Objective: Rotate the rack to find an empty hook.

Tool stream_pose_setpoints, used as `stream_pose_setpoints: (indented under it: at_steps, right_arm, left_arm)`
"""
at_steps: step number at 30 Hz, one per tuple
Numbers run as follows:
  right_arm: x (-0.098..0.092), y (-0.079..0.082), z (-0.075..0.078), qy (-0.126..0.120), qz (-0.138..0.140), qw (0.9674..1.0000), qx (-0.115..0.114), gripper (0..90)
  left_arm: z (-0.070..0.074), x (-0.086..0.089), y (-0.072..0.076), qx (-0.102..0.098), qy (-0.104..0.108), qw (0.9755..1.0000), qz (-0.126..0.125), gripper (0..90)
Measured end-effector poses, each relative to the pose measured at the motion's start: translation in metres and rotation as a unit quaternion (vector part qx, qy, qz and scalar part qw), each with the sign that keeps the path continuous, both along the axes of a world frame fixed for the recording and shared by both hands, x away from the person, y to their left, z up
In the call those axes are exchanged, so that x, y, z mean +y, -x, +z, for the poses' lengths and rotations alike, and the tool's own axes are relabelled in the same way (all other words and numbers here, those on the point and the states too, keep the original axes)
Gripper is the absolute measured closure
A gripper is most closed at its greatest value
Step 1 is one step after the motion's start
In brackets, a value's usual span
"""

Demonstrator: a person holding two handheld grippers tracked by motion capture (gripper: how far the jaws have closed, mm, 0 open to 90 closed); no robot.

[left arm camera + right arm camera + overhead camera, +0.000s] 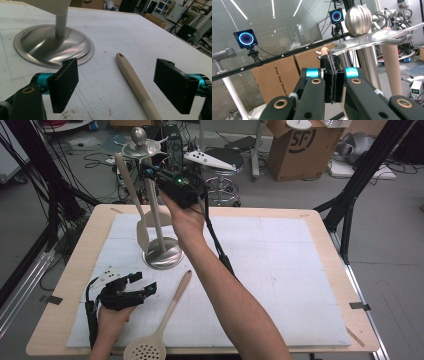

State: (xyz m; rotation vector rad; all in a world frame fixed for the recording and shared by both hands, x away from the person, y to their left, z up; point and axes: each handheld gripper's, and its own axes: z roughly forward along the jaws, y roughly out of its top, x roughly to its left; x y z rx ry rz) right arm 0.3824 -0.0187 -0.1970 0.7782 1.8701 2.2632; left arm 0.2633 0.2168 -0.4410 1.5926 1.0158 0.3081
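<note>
Your right gripper (152,172), jaws pressed together, is up at the steel stand's (162,254) top beside the hanging spatula (134,202), handle up, blade down; your left gripper (142,282) sits open near its base.

A shiny silver metal utensil stand (161,251) rises from the white foam mat (280,270) on a pale wooden table (90,240). A beige plastic slotted spoon (159,330) lies near (holes dotting its round bowl). A beige spatula (131,195) hangs left. Black jaws carry teal collars.
</note>
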Motion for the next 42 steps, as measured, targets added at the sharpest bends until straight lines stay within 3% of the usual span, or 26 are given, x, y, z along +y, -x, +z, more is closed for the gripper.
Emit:
stream_pose_setpoints:
  at_steps: [17, 23, 30, 42]
  right_arm:
    - [0.006, 0.0, 0.002, 0.008, -0.002, 1.0, 0.005, 90.0]
    - [0.002, 0.004, 0.003, 0.016, -0.008, 0.9998, -0.006, 90.0]
    - [-0.009, 0.015, -0.007, 0.023, -0.022, 0.9994, -0.016, 89.1]
    - [-0.032, 0.014, -0.036, 0.039, -0.055, 0.9975, 0.02, 61.6]
  left_arm:
    - [0.0, 0.001, 0.0, -0.001, 0.002, 1.0, 0.0, 20.5]
    - [0.0, 0.002, 0.0, -0.003, 0.002, 1.0, 0.001, 20.5]
    - [0.0, 0.001, 0.0, -0.002, -0.002, 1.0, 0.001, 20.5]
    - [0.0, -0.001, -0.002, -0.001, -0.006, 1.0, -0.003, 20.5]
